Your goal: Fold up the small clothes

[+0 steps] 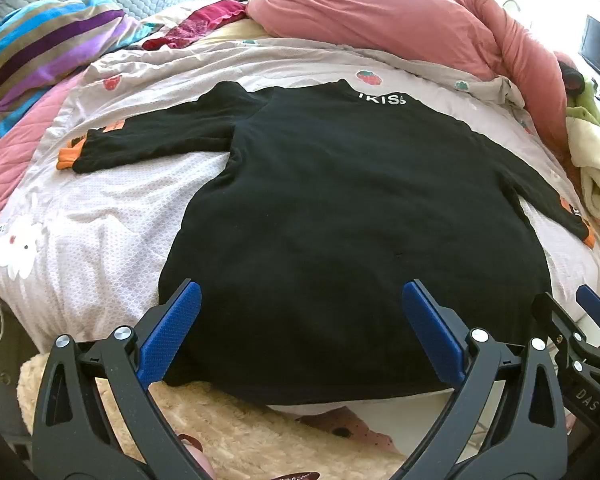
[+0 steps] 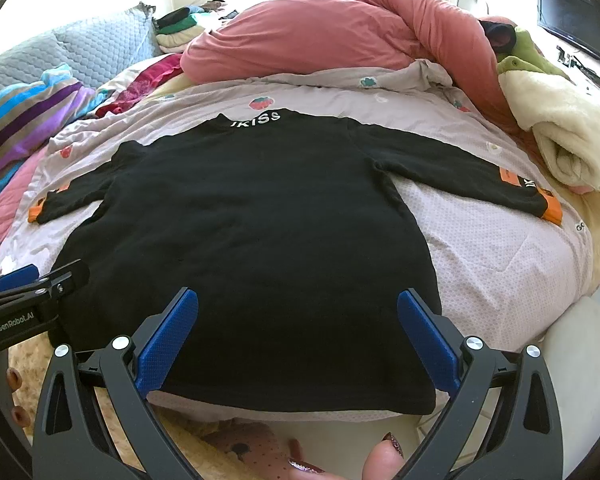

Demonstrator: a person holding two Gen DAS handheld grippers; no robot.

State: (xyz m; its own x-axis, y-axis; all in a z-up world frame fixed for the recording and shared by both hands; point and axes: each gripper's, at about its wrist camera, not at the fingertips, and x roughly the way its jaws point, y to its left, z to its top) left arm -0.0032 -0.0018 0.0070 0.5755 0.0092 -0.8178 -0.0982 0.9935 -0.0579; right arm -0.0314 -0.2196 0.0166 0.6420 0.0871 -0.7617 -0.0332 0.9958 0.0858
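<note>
The black long-sleeved knit top's (image 1: 340, 208) hem lies at the bed's (image 1: 100, 216) near edge, collar away. Left gripper (image 1: 300, 300) and right gripper (image 2: 298, 308) hover over the hem, both spread wide and empty, sleeves reaching sideways.

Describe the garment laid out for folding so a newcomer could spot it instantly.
Start at the bed with the strawberry-print quilt. Spread flat across its middle lies the black top, sleeves out. Only it is black with orange cuffs and white lettering at the collar.
</note>
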